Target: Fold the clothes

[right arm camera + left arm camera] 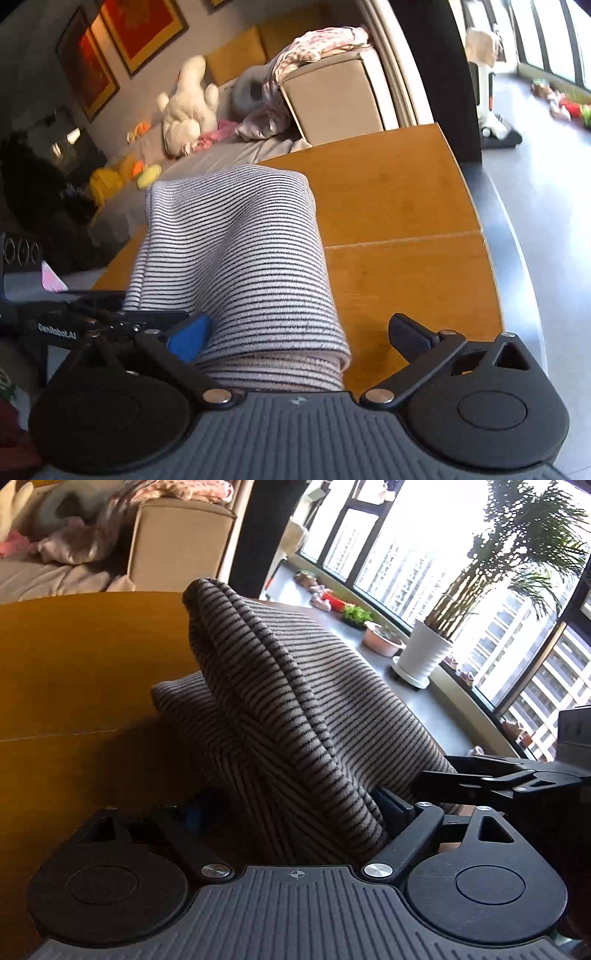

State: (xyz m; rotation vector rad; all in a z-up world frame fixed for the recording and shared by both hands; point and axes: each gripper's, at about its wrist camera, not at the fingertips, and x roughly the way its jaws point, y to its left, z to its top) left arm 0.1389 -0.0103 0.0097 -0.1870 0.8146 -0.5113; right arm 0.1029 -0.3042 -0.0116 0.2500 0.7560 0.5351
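— Wooden table (406,206) carries the striped garment (240,251)?
— Yes, bunched; left gripper (295,812) is clamped on it, right gripper (299,336) spread apart around it. Behind: sofa (332,96), windows (424,561), potted plant (424,653).

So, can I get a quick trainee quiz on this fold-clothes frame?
1. True or false: the right gripper is clamped shut on the cloth.
2. In the right wrist view, what lies under the cloth? A. table B. sofa C. floor
3. In the left wrist view, what stands in the white pot by the window?

Key
1. False: it is open, with one finger clear of the cloth.
2. A
3. A plant.
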